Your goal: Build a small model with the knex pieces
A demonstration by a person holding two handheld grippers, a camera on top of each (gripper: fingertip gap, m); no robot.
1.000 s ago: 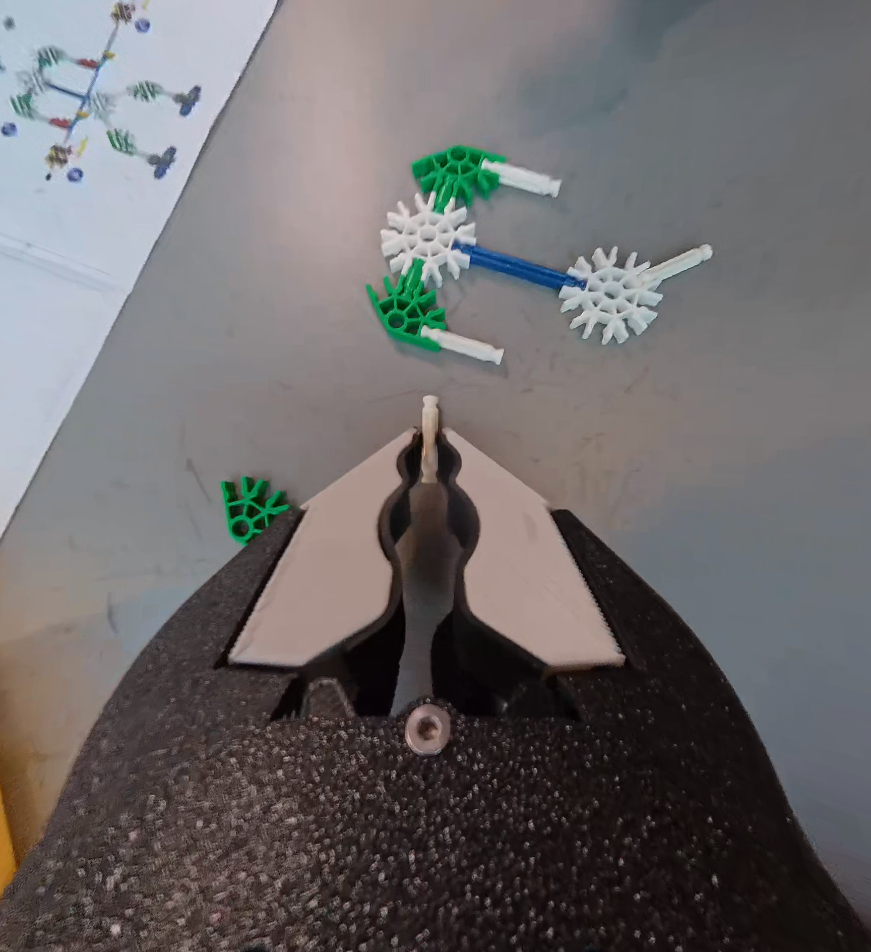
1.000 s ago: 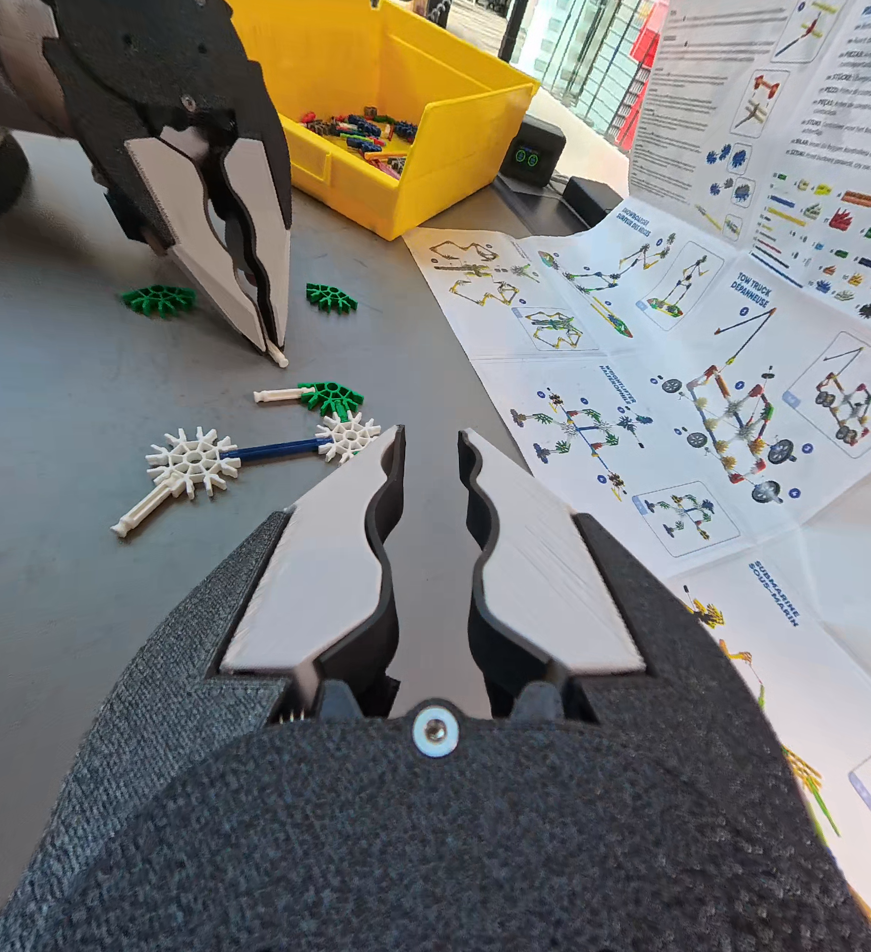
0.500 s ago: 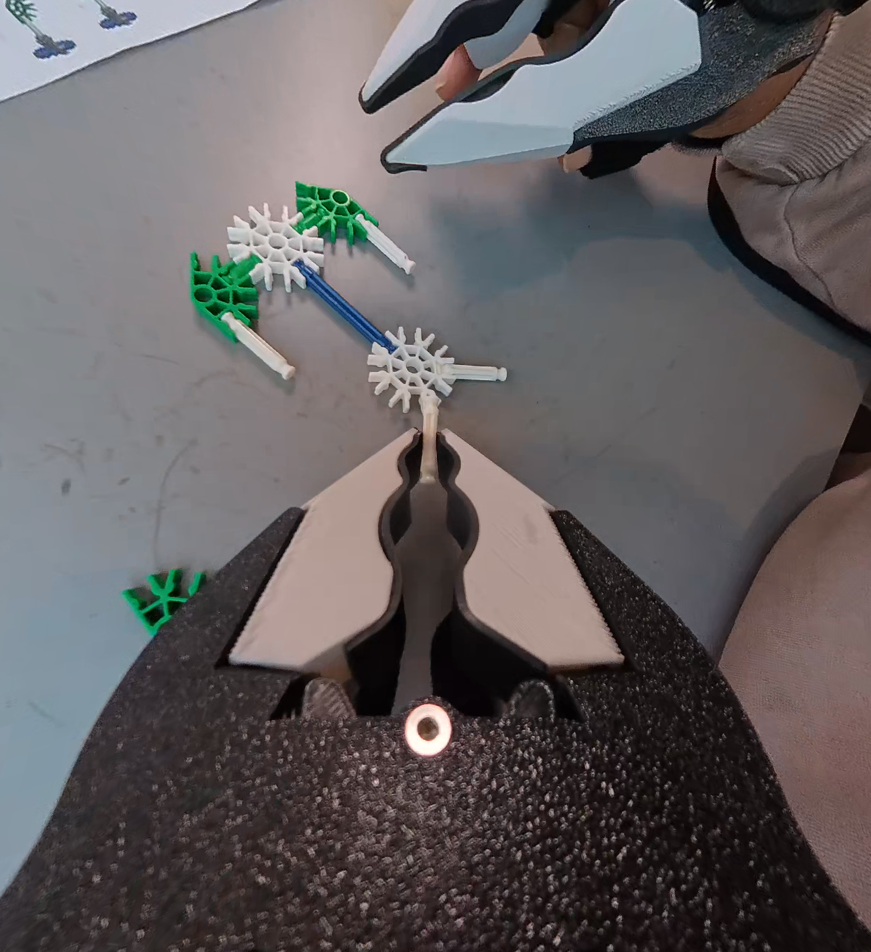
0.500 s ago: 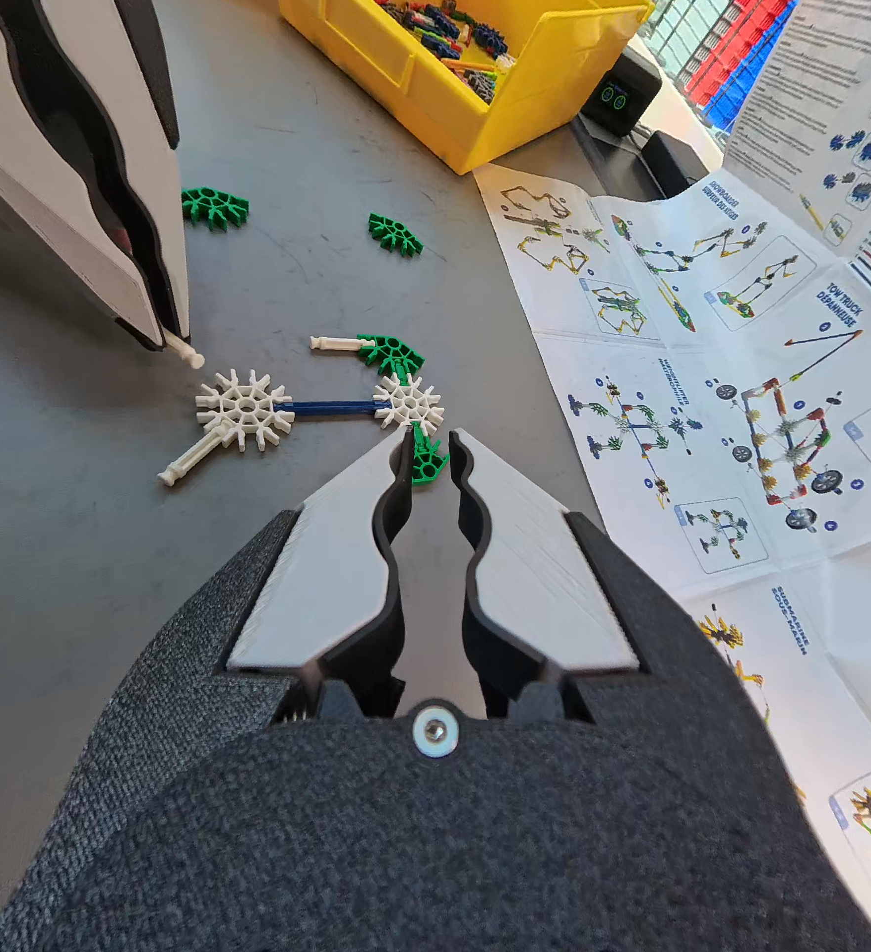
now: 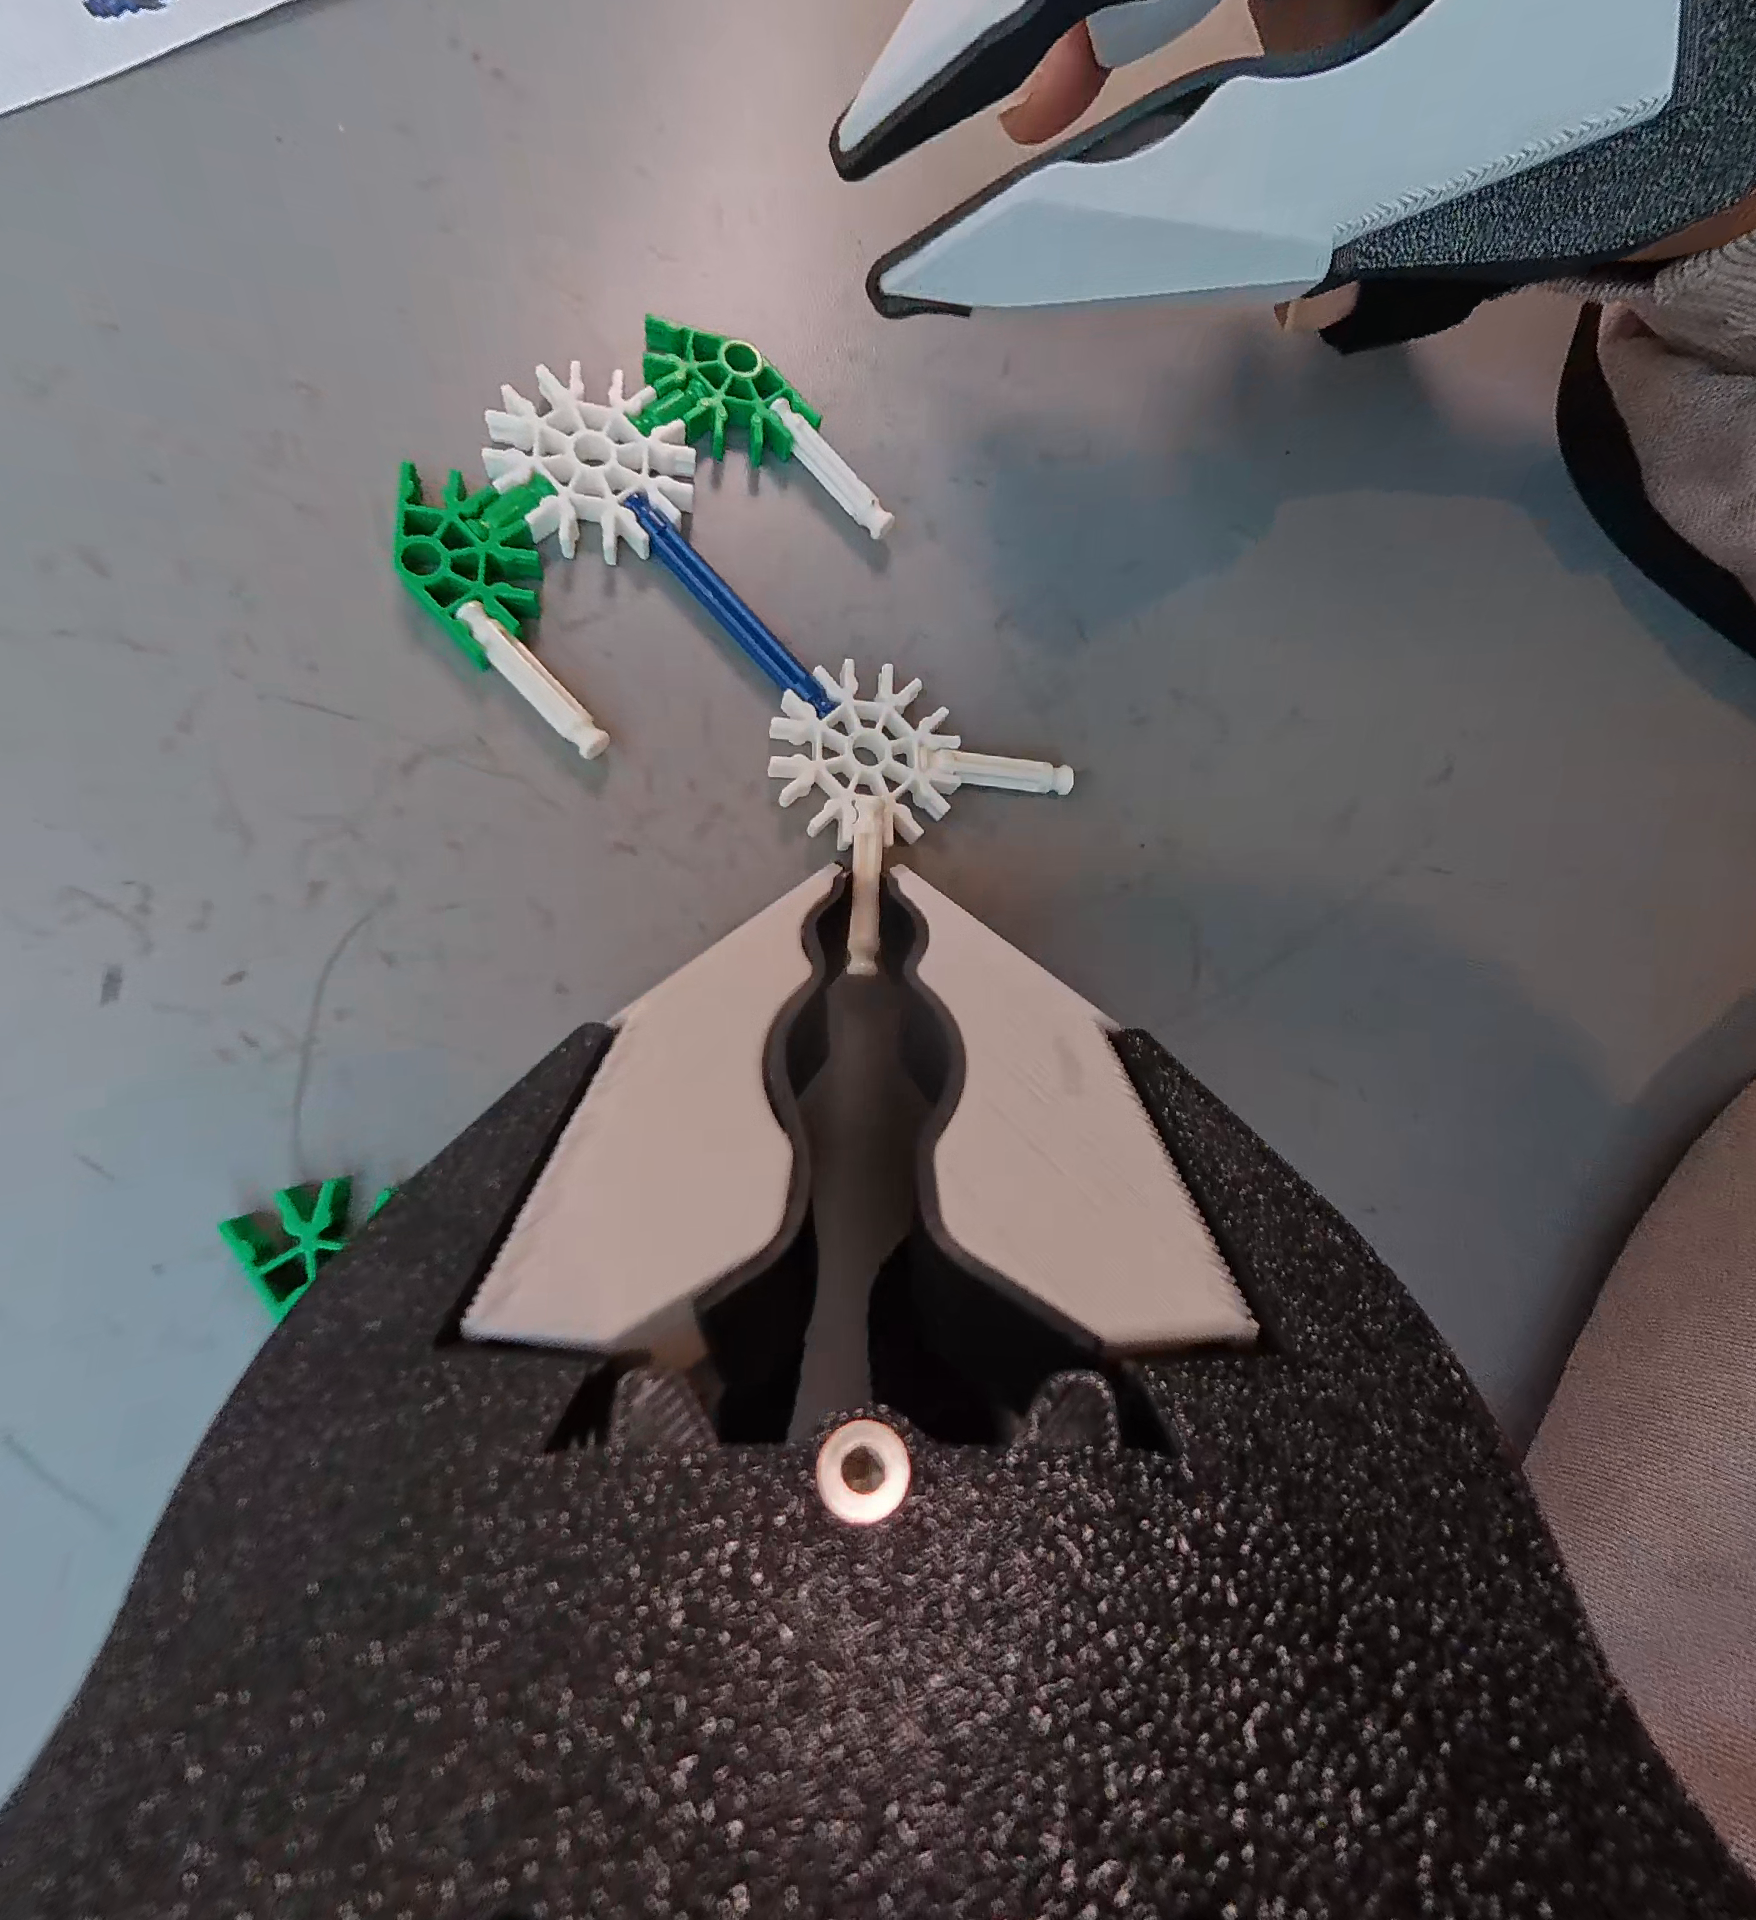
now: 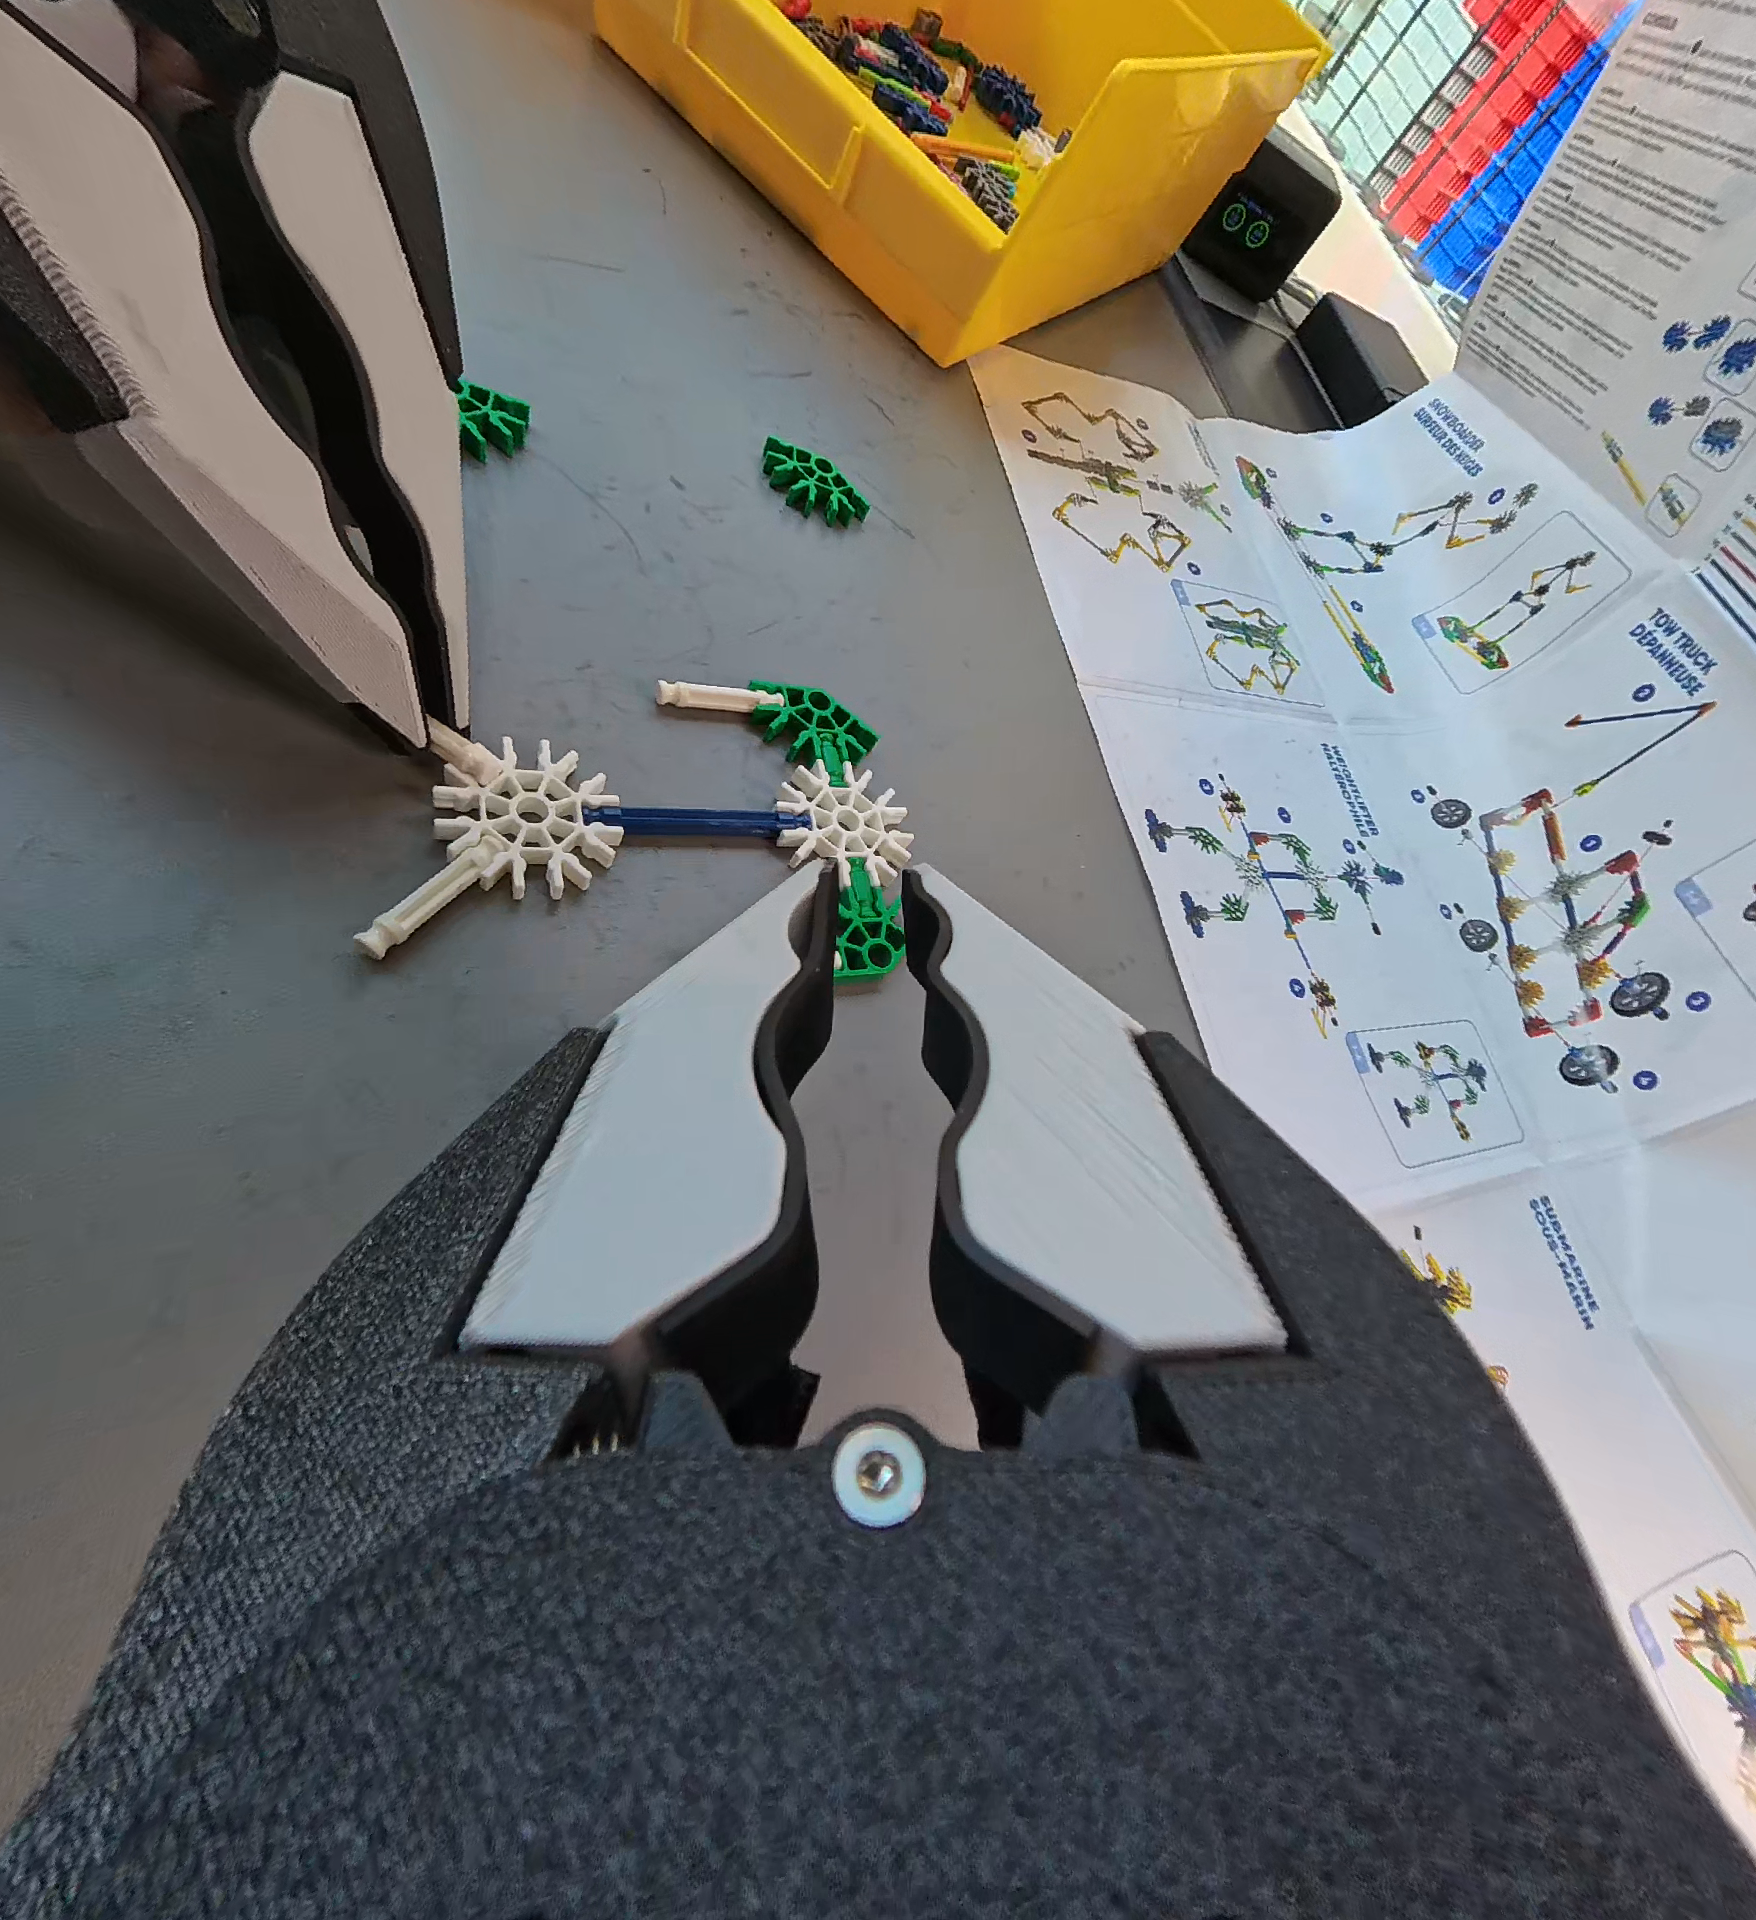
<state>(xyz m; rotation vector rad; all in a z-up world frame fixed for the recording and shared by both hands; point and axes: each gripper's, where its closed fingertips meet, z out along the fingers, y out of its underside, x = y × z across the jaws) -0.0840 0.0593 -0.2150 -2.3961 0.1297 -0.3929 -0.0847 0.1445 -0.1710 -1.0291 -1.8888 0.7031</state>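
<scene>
My left gripper (image 5: 866, 878) is shut on a short white rod (image 5: 863, 914). The rod's tip touches the rim of a white snowflake connector (image 5: 861, 750) lying on the grey table. That connector joins a blue rod (image 5: 723, 603), a second white snowflake connector (image 5: 588, 457) and two green connectors (image 5: 463, 551) with white rods. My right gripper (image 6: 866, 875) is open and empty. It hovers over the near green connector (image 6: 866, 930), which shows between its fingertips. From the left wrist view the right gripper (image 5: 863, 229) is apart from the assembly.
A yellow bin (image 6: 957, 260) of small parts stands at the back. A folded instruction sheet (image 6: 1476, 727) covers the table's right side. Loose green connectors (image 6: 814, 480) (image 5: 292, 1242) lie on the table. A black device (image 6: 1258, 223) sits behind the bin. A person's sleeve (image 5: 1736, 520) shows at right. About 10 cm separates my left fingertips from my right.
My left gripper has carried the white rod up to the snowflake connector until it touches. My right gripper has come closer over the assembly's green connector and narrowed slightly.
</scene>
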